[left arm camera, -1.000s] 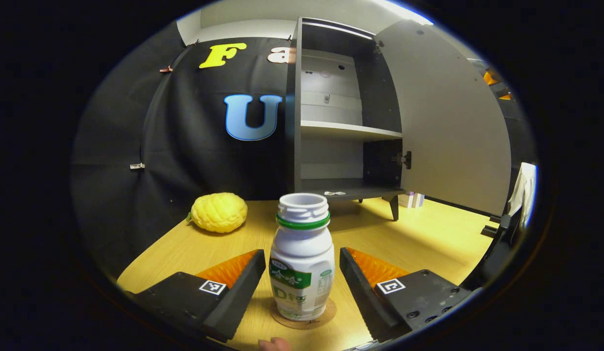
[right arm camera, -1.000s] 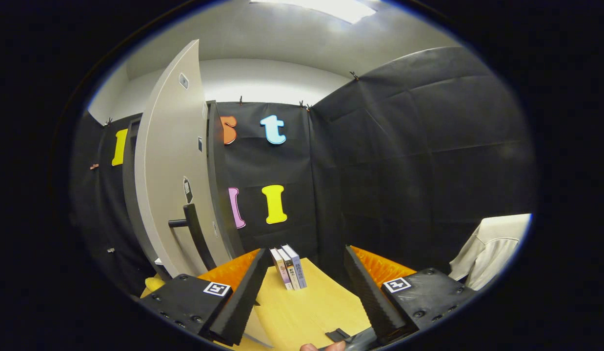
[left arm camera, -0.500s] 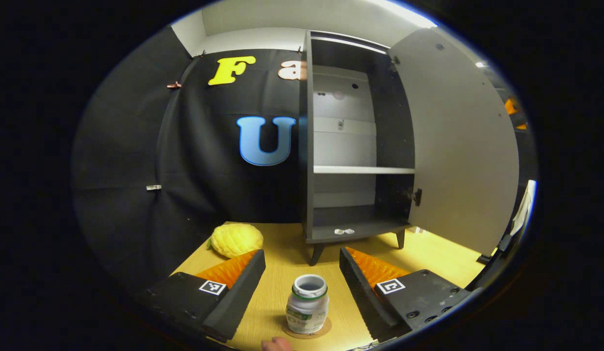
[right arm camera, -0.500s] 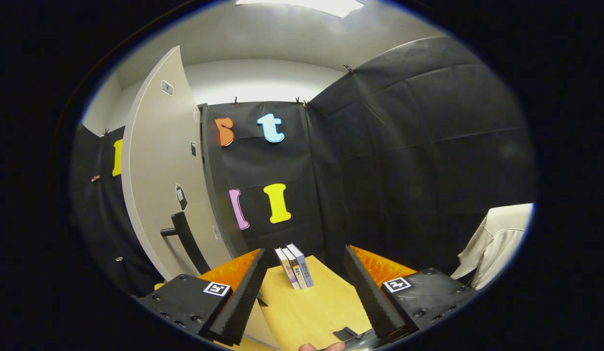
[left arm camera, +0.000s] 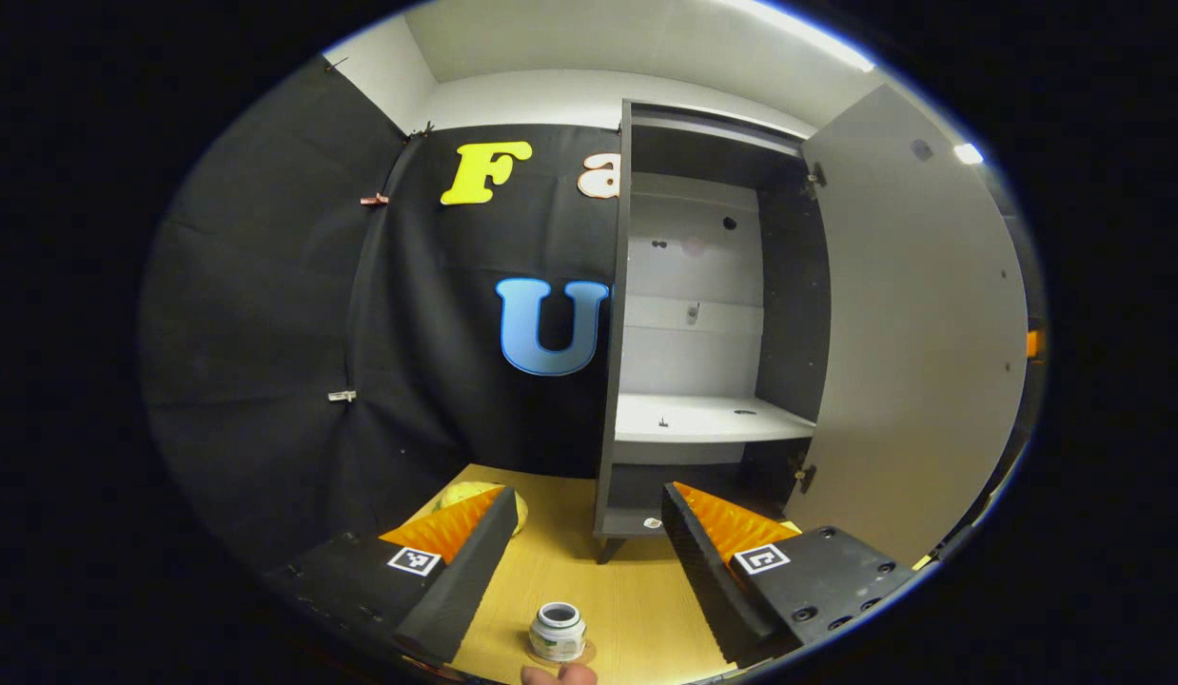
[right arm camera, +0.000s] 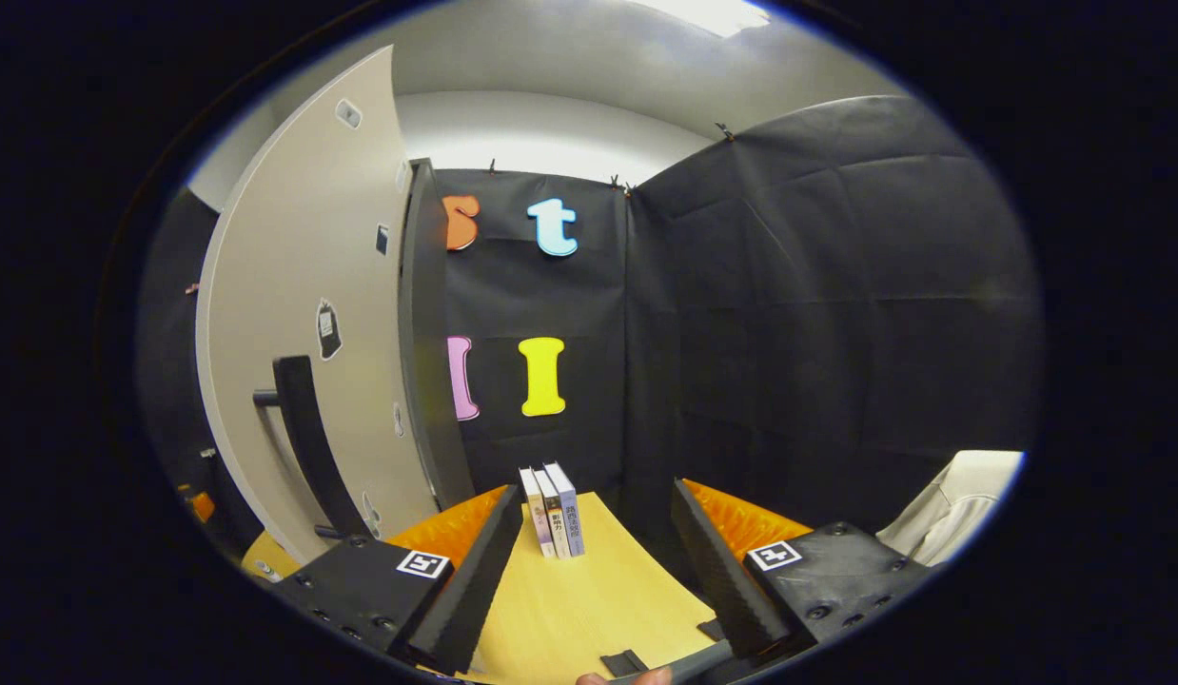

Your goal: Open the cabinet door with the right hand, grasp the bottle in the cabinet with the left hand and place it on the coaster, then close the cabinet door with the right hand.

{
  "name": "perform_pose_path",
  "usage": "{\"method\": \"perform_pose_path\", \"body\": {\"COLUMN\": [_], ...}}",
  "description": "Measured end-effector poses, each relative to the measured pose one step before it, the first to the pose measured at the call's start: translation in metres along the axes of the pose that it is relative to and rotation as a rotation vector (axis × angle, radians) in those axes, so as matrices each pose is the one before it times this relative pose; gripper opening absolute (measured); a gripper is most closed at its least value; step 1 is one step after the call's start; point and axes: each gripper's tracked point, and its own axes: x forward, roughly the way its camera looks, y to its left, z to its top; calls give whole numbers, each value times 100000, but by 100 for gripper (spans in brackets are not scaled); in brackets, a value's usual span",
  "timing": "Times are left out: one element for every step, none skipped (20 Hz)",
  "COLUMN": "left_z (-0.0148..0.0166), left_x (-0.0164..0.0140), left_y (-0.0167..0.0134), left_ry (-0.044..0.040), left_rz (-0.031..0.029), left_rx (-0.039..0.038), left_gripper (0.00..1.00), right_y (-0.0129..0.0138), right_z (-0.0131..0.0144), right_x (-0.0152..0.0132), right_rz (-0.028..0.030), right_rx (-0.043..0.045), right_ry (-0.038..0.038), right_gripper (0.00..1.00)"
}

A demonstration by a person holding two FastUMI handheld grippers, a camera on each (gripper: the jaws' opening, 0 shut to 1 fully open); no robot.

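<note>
Your left gripper (left arm camera: 581, 561) is spread open and has lifted away since a second ago; the bottle (left arm camera: 558, 632) now stands low between its fingers on the coaster (left arm camera: 585, 654). Ahead, the cabinet (left arm camera: 703, 323) stands with its door (left arm camera: 917, 323) wide open. Your right gripper (right arm camera: 589, 561), also spread and empty, has neared the door handle (right arm camera: 308, 447) at its left; books (right arm camera: 551, 509) stand ahead.

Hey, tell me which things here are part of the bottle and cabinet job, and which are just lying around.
Part of the job:
bottle, standing on the coaster
cabinet
cabinet door, open, with its handle
left gripper, open
right gripper, open

Lying about:
yellow fruit on the table
three upright books
</note>
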Motion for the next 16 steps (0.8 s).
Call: {"method": "perform_pose_path", "body": {"left_z": [645, 599, 344, 540, 325, 322, 59, 211, 52, -70, -329, -77, -111, -94, -29, -44], "left_x": [-134, 58, -214, -89, -345, -154, -282, -154, -218, -149, -228, -131, -309, -227, -149, -202], "left_y": [-312, -135, -309, -191, -102, -12, -96, 29, 26, 66, 92, 62, 14, 46, 193, 118], "left_ry": [36, 379, 98, -181, -403, -232, -187, -454, -212, 272, 183, -36, 64, 97, 162, 62], "left_rz": [1357, 1119, 526, 534, 419, 355, 514, 416, 375, 454, 499, 191, -103, -149, -43, 169], "left_rx": [1228, 856, 498, 74, -239, -449, -251, 309, 897, 1099, 1015, 376, -187, -571, -484, -383], "left_gripper": [96, 96, 96, 96, 96, 96, 96, 96, 96, 96, 95, 95, 94, 96, 96, 96], "right_y": [513, 799, 698, 438, 418, 554, 553, 585, 374, 441, 412, 72, 88, -344, 65, 99], "right_z": [55, 79, 173, -36, 183, 126, 161, 60, -117, 2, -18, 2, -215, 100, 40, -238], "right_x": [-305, -40, 213, 342, 25, -167, -172, 18, -118, -194, -162, 13, -64, -141, 189, -5], "right_rz": [2834, 2722, 2481, 2415, 2275, 2182, 1664, 1325, 1098, 1564, 1438, 721, 457, -528, 373, -402], "right_rx": [1069, 528, -221, -354, 812, 2097, 2389, 1827, 1614, 1241, 282, -822, -1285, -1675, -582, -903], "right_ry": [509, -203, -478, -385, -390, -456, -186, 143, 629, 509, -33, -121, 466, -641, -311, 449], "right_gripper": [98, 98, 98, 98, 98, 98, 98, 98, 98, 98, 98, 98, 98, 98, 97, 97]}}
